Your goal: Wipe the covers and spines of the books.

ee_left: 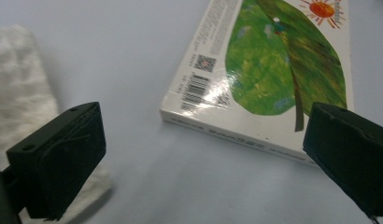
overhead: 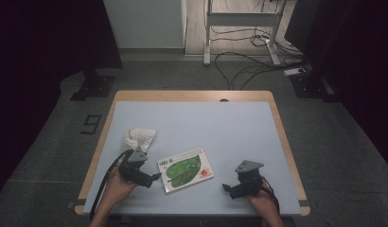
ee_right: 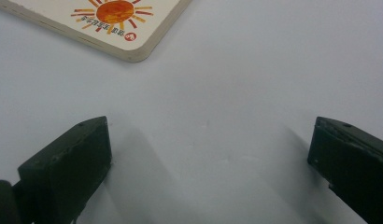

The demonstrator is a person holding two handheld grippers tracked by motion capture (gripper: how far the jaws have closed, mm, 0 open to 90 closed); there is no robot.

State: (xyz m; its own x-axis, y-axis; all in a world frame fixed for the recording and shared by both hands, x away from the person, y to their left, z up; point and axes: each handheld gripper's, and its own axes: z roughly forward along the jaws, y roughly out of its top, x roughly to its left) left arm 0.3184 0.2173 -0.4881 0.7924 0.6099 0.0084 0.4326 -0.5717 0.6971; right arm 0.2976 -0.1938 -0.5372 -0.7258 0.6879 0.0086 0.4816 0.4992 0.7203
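High view: table (overhead: 192,118) with pale blue-grey matte top and light wooden border; the items lie toward its near edge.

Item 1: board book (overhead: 186,170), flat, back cover up, near the near edge and left of centre. Glossy card with a painted green leaf, an orange sun, and a barcode by the spine; thick white page block, rounded corners.

Item 2: white cloth (overhead: 139,137), crumpled, nubbly waffle weave, toward the left edge, just beyond the left gripper and apart from the book.

Item 3: left gripper (overhead: 156,177), black, jaws spread wide and holding nothing. In the left gripper view the spine corner of the book lies ahead between the blocky rubber pads (ee_left: 63,156), untouched.

Item 4: right gripper (overhead: 224,187), toward the near right corner, jaws likewise wide and empty, low over bare tabletop; the book's sun corner (ee_right: 116,18) lies ahead of it, apart.

Risks, as judged: the glossy cover offers the pads little purchase, so a grab on the flat book could skid it across the smooth top instead of lifting it. A low approach could jam a pad against the spine. The cloth near the left jaw could snag and drag.
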